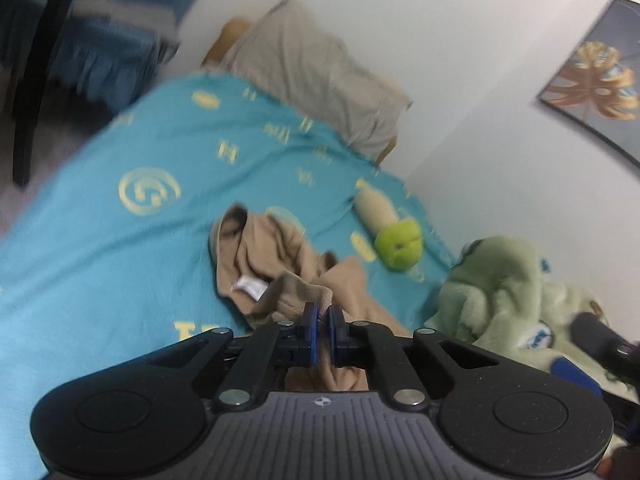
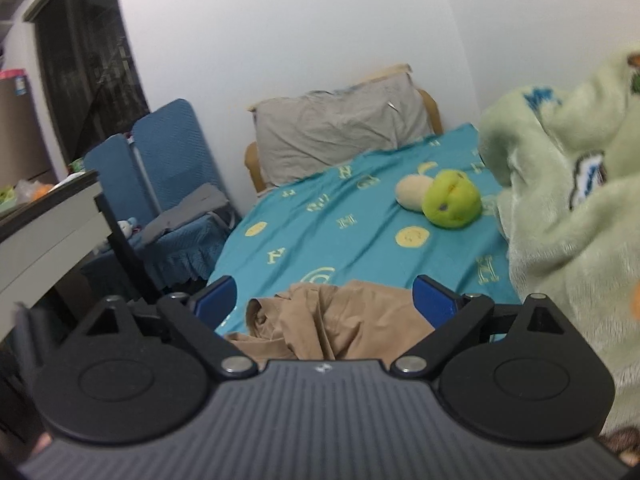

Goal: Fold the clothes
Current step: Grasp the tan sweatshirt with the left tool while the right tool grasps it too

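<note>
1. The left gripper (image 1: 323, 314) has its blue pads pressed together on a ribbed edge of the tan garment (image 1: 272, 264); cloth shows pinched between them and hanging below the jaws.
2. The garment lies crumpled on the teal bedspread (image 1: 100, 248), near the bed's front edge, with a white label (image 1: 250, 286) facing up. Only the left wrist view shows that label and the pinch.
3. The right gripper (image 2: 324, 300) stands wide open, its blue pads apart on either side of the tan garment (image 2: 320, 320), which lies ahead of them. Whether the pads touch the cloth cannot be told.
4. The right wrist view alone shows a blue folding chair (image 2: 168, 152), a table edge (image 2: 52, 216) at the left and a dark window (image 2: 88, 60).
5. The left wrist view alone shows a framed leaf picture (image 1: 596, 80) on the wall.
6. Both views show a grey pillow (image 2: 340, 128) at the head of the bed, a green and cream plush toy (image 2: 448, 198) on the bedspread, and a pale green fleece blanket (image 2: 568, 200) heaped at the right.
7. The left wrist view is blurred.
</note>
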The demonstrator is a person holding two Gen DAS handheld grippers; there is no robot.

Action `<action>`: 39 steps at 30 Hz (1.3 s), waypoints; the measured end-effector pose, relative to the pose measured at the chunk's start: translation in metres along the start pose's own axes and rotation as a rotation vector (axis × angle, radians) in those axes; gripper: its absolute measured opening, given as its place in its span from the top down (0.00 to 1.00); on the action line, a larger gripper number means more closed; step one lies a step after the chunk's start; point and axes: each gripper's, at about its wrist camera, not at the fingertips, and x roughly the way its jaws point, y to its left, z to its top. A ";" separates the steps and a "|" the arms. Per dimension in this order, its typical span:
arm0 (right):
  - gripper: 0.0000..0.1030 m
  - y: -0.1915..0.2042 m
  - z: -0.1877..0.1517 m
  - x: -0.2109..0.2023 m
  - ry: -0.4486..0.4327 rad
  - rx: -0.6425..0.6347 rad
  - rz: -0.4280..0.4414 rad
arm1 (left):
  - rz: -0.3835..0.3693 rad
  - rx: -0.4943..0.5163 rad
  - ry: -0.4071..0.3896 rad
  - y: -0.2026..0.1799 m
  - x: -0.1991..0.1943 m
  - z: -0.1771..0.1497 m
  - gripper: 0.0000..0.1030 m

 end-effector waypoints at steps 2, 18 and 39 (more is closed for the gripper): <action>0.07 0.002 0.002 -0.009 -0.029 -0.016 0.012 | -0.001 0.041 -0.024 -0.012 -0.027 0.003 0.95; 0.31 0.067 0.012 -0.023 0.244 -0.266 0.213 | 0.038 -0.037 0.037 0.008 -0.152 -0.038 0.95; 0.75 0.186 -0.087 0.220 0.789 -0.926 0.248 | -0.121 -0.308 0.099 0.109 -0.099 -0.050 0.93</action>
